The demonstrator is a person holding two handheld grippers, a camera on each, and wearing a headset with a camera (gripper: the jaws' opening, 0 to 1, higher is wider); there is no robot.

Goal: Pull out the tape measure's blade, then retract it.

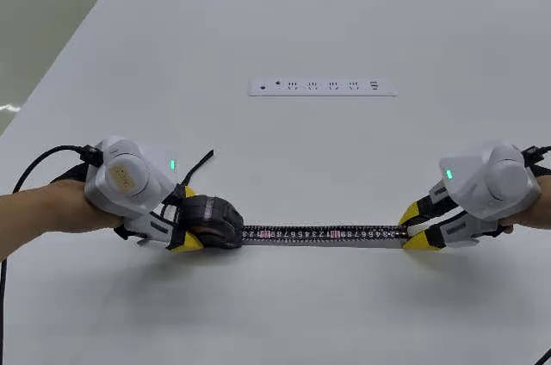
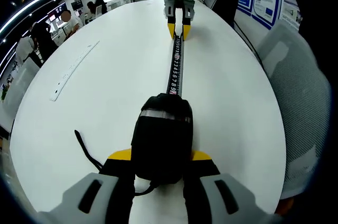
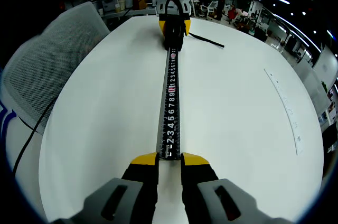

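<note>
At 9 o'clock we saw the left gripper's (image 1: 186,219) fingers clamping the tape measure (image 1: 211,221), at 3 the right gripper's (image 1: 418,226) pinching its blade (image 1: 323,233); gripper views added a chair (image 3: 63,44).

Both handheld units are rounded pale-grey shells, each with a small green light (image 1: 173,164) glowing on its side. The left gripper (image 1: 188,219) has a tan oval panel (image 1: 120,177) on its back (its markings are too small to read) and a black cable (image 1: 43,157) plugged into its rear. The right gripper (image 1: 414,227) matches it, with black linkages ending in yellow-tipped jaws.
</note>
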